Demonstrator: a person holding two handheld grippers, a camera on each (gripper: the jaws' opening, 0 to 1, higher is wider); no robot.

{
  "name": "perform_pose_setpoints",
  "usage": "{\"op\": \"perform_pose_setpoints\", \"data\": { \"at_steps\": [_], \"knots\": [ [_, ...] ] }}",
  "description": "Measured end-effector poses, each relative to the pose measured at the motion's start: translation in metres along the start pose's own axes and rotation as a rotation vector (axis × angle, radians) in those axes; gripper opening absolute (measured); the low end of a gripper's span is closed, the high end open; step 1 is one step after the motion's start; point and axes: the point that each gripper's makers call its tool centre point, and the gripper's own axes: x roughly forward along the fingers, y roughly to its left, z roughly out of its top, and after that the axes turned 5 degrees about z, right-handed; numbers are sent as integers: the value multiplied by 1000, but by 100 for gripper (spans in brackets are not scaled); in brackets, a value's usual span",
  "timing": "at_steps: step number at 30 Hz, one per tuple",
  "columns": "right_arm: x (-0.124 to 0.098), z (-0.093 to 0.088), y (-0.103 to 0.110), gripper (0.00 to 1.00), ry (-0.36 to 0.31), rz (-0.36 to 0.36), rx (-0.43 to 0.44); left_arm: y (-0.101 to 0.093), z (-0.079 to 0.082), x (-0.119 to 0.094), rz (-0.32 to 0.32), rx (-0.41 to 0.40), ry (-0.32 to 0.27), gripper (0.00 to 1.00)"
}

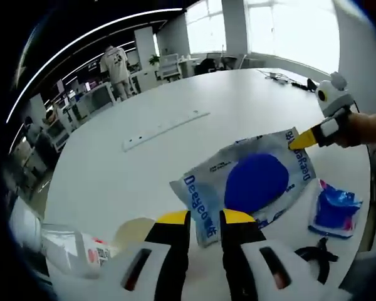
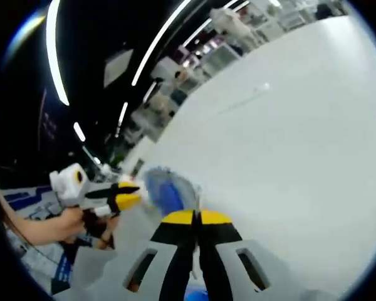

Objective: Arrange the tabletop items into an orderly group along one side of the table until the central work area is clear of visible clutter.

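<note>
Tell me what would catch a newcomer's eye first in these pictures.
Probably the clear bag with blue lettering, a big blue shape inside, lying on the white table. Both yellow-tipped grippers meet it: the left gripper at its near edge, the right gripper at its far corner. A smaller blue packet lies to its right.

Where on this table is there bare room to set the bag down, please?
Free: the wide white stretch of table beyond the long white strip. Crowded: the near edge, with the Deepcare bag, blue packet, black clip and clear container.
</note>
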Motion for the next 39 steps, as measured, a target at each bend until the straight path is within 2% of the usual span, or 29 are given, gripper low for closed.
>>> {"op": "perform_pose_setpoints", "data": {
  "at_steps": [3,14,16,18,20,22,24,26,31,34,37,39],
  "knots": [
    [2,-2,-3,0,21,10,-8,-5,2,-5,-13,21,-23,17],
    [11,-1,-9,0,133,17,-94,-24,-2,-27,-80,12,-88,17],
    [14,-1,-11,0,150,16,-112,-24,-4,-34,-81,-11,-93,17],
    [17,-2,-15,0,175,14,-139,-23,-7,-38,-75,-46,-95,17],
    [19,-7,-25,0,227,-5,-192,-24,-10,-45,-76,-113,-91,17],
    [24,-7,-25,0,239,15,-215,-23,-14,-52,-65,-124,-101,17],
    [27,-6,-28,0,255,17,-224,-23,-20,-60,-41,-186,-97,17],
    [28,-7,-29,0,283,25,-261,-23,-27,-64,-32,-216,-94,17],
    [33,-5,-27,0,348,50,-379,-24,-47,-73,-12,-227,-72,17],
    [35,-3,-28,0,359,53,-377,-17,-53,-76,2,-236,-61,17],
    [38,-4,-27,0,379,65,-421,-9,-56,-79,25,-251,-58,17],
    [38,-3,-27,0,377,64,-404,-4,-56,-80,39,-262,-62,17]
  ]
}}
